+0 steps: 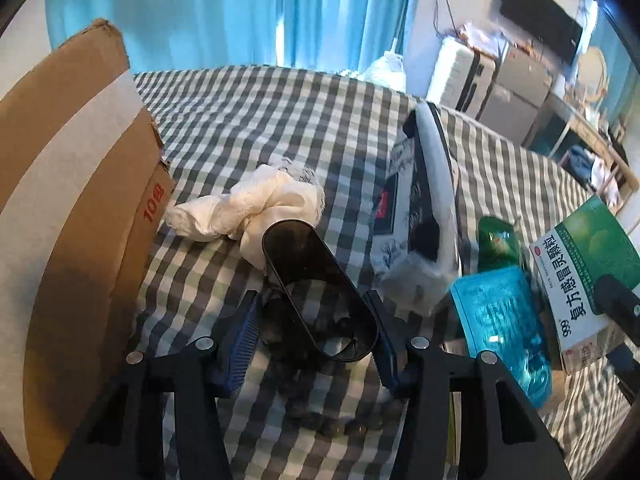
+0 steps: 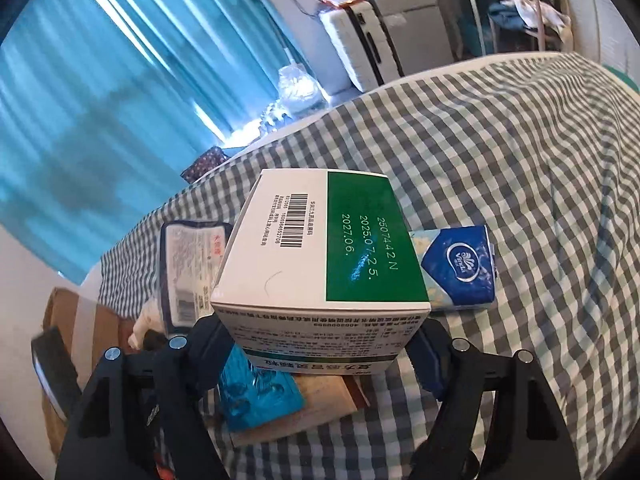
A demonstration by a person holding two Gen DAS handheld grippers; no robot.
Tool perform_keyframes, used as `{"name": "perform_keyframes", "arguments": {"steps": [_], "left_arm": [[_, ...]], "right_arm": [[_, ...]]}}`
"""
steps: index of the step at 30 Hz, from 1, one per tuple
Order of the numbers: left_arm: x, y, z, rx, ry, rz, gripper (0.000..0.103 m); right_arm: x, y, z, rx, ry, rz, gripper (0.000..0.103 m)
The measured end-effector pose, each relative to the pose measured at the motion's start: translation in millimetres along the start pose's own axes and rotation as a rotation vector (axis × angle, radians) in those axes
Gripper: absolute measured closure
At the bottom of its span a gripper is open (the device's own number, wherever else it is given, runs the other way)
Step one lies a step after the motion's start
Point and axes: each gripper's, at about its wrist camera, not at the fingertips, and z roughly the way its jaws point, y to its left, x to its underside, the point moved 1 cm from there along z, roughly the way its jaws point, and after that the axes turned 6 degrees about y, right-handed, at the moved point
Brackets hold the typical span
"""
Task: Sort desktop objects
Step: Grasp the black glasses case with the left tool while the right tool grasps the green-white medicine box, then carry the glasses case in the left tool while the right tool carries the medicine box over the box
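My right gripper (image 2: 320,344) is shut on a green and white medicine box (image 2: 320,248) and holds it above the checked cloth; the box also shows at the right of the left wrist view (image 1: 588,276). My left gripper (image 1: 312,320) is open around a dark oval tray (image 1: 320,292) that rests tilted on the cloth (image 1: 280,120). A crumpled white tissue (image 1: 256,208) lies just beyond the tray. A blue blister pack (image 1: 504,320) lies right of the left gripper and under the box (image 2: 256,396).
A cardboard box (image 1: 72,220) stands at the left. A grey printed packet (image 1: 420,208) and a green bottle (image 1: 496,240) lie right of the tray. A blue tissue pack (image 2: 456,268) and a white pouch (image 2: 188,268) lie beyond the medicine box. Furniture stands behind the bed.
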Motion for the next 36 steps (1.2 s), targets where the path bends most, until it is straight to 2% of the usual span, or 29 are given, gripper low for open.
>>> {"name": "perform_keyframes", "arguments": {"steps": [6, 10, 22, 27, 31, 36], "left_arm": [[16, 7, -25, 0.035, 0.003, -0.01, 0.051], [30, 17, -53, 0.084, 0.01, -0.063, 0.051], [73, 10, -136, 0.125, -0.031, 0.036, 0.051], [82, 3, -162, 0.122, -0.045, 0.078, 0.051], [90, 3, -183, 0.085, -0.045, 0.109, 0.051], [95, 9, -202, 0.077, -0.036, 0.139, 0.051]], "right_arm": [[24, 2, -22, 0.02, 0.006, -0.033, 0.028], [51, 6, -48, 0.051, 0.022, -0.064, 0.028], [119, 13, -109, 0.147, 0.05, -0.173, 0.028], [127, 9, -134, 0.149, 0.034, -0.187, 0.028], [133, 14, -153, 0.147, 0.029, -0.211, 0.028], [141, 30, -177, 0.128, -0.001, -0.231, 0.028]]}}
